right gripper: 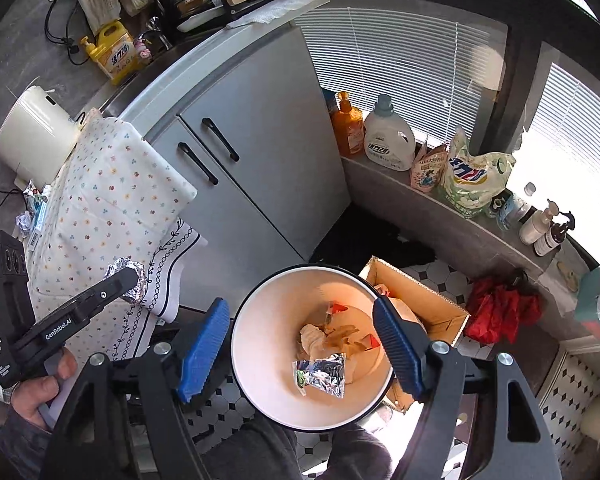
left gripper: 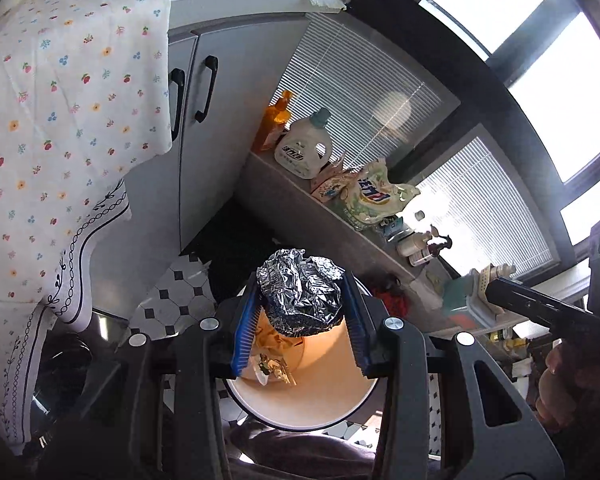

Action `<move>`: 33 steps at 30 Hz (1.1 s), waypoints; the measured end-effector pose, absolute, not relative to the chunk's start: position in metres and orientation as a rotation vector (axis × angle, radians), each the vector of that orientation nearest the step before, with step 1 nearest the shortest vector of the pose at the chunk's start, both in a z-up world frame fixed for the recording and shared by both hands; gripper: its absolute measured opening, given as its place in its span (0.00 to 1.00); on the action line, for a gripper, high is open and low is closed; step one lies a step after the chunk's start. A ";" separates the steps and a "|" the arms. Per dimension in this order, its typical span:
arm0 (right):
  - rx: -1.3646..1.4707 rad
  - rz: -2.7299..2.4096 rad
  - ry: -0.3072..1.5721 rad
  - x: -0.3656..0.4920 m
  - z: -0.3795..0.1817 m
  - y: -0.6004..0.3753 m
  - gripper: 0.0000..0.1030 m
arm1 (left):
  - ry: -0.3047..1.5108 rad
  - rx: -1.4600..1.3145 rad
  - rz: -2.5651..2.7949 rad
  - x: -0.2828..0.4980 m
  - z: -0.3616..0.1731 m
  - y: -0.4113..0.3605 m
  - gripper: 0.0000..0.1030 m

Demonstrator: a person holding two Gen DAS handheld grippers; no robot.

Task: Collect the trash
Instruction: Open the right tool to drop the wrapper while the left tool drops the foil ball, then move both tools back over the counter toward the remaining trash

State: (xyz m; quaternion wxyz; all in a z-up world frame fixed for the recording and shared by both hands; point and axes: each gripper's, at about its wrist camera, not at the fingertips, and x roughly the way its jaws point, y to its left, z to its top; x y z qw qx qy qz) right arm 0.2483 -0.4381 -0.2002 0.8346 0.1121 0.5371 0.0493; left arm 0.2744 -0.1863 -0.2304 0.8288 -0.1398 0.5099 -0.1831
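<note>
My left gripper (left gripper: 302,280) is shut on a crumpled ball of aluminium foil (left gripper: 300,296), held between its blue pads right above the white bin (left gripper: 324,400). The right wrist view shows that same foil ball (right gripper: 134,284) off to the left, beside the hanging cloth. My right gripper (right gripper: 300,304) stands open over the bin (right gripper: 252,344), its pads wide apart with nothing between them. At the bottom of the bin lie a flat foil scrap (right gripper: 324,372) and crumpled wrappers (right gripper: 332,336). One black finger of the right gripper (left gripper: 532,304) shows at the right edge of the left wrist view.
An open cardboard box (right gripper: 420,300) stands behind the bin on the tiled floor. A grey cabinet (right gripper: 252,160) and a floral cloth (right gripper: 112,200) are to the left. Detergent bottles (right gripper: 388,140) line the window ledge, with a red cloth (right gripper: 500,312) below it.
</note>
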 end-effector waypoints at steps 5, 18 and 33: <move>0.285 0.020 1.134 0.231 -0.199 -0.472 0.72 | 1.133 -0.246 -0.469 0.280 -0.240 -0.221 0.39; 0.393 -0.124 1.084 0.198 -0.186 -0.512 0.73 | 1.128 -0.193 -0.601 0.291 -0.216 -0.249 0.77; 0.328 0.078 1.047 0.238 -0.161 -0.440 0.80 | 0.977 -0.297 -0.272 0.269 -0.158 -0.106 0.91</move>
